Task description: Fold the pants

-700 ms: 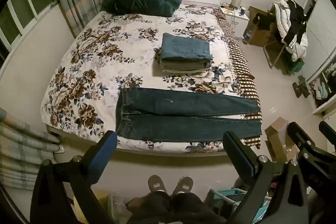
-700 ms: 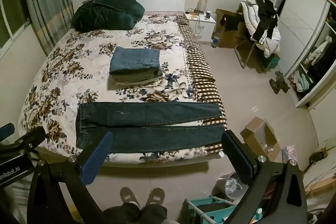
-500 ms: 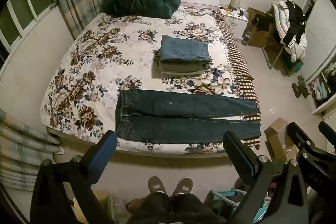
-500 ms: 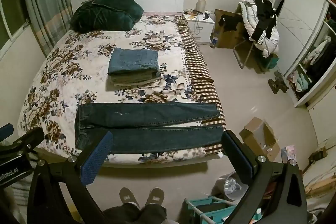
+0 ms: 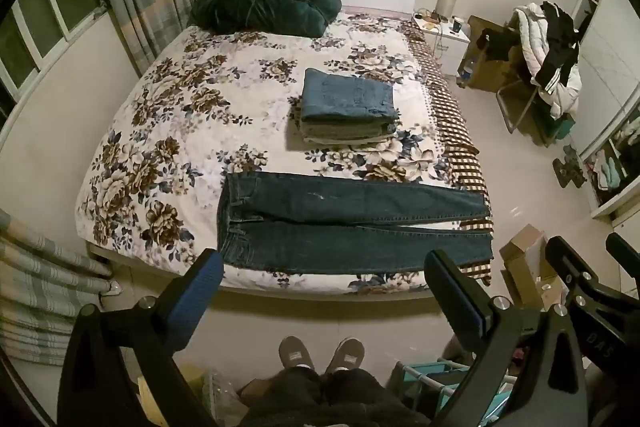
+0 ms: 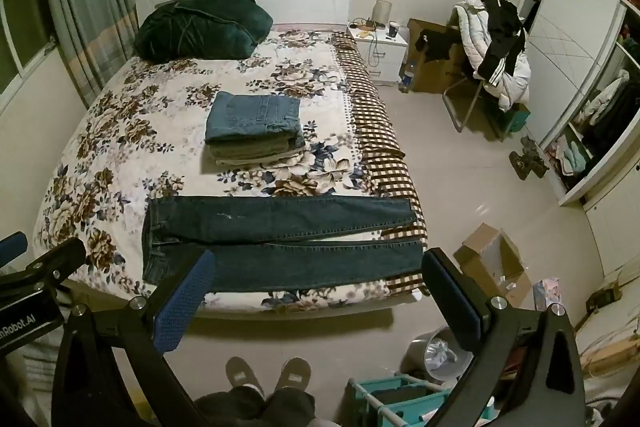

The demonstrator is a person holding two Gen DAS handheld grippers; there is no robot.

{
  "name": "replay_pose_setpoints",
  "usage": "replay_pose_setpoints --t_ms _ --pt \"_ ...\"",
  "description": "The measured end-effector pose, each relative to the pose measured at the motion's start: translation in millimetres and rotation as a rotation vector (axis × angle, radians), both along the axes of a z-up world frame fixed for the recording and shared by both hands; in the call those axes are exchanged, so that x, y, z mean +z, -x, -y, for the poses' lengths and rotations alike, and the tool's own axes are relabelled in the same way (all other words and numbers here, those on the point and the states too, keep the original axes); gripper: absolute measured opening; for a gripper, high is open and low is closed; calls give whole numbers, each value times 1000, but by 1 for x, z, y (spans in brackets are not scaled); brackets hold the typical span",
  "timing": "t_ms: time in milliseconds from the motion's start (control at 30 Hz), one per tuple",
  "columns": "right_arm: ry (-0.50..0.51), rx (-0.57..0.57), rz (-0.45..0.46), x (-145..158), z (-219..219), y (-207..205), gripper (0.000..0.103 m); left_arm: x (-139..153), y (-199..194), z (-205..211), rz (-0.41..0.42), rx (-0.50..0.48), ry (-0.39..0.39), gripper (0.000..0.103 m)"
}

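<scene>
Where legible, "nRobot.AI" on left tongs [image 6: 16, 255]

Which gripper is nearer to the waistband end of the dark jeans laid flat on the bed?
Left. The left gripper hangs open nearer the dark jeans' waistband end; the right gripper hangs open toward the leg ends. Neither touches them.

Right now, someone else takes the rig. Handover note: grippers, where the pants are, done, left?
Left gripper: open, empty, held off the bed's near edge.
Right gripper: open, empty, likewise short of the bed.
Dark jeans: laid flat across the foot of the bed, waist to the left, legs side by side toward the right edge.
Folded stack: mid-bed, blue jeans on top.
Done: jeans spread out.
Left: every fold on the dark jeans; probably then onto the stack.
</scene>
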State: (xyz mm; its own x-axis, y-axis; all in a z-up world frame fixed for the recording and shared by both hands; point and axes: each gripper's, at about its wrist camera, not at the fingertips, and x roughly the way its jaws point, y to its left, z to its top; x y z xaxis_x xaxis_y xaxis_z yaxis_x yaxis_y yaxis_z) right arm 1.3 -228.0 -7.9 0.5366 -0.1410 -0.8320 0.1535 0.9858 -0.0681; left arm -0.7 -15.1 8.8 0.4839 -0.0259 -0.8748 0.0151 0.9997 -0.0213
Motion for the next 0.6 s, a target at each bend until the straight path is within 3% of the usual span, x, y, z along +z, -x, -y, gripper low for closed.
replay_pose_setpoints --t_ms 367,600 --pt "-3 -3 5 7 4 3 103 5 -3 0 -1 0 2 103" --pt "-5 2 9 32 -5 8 103 4 -2 -4 0 1 4 103"
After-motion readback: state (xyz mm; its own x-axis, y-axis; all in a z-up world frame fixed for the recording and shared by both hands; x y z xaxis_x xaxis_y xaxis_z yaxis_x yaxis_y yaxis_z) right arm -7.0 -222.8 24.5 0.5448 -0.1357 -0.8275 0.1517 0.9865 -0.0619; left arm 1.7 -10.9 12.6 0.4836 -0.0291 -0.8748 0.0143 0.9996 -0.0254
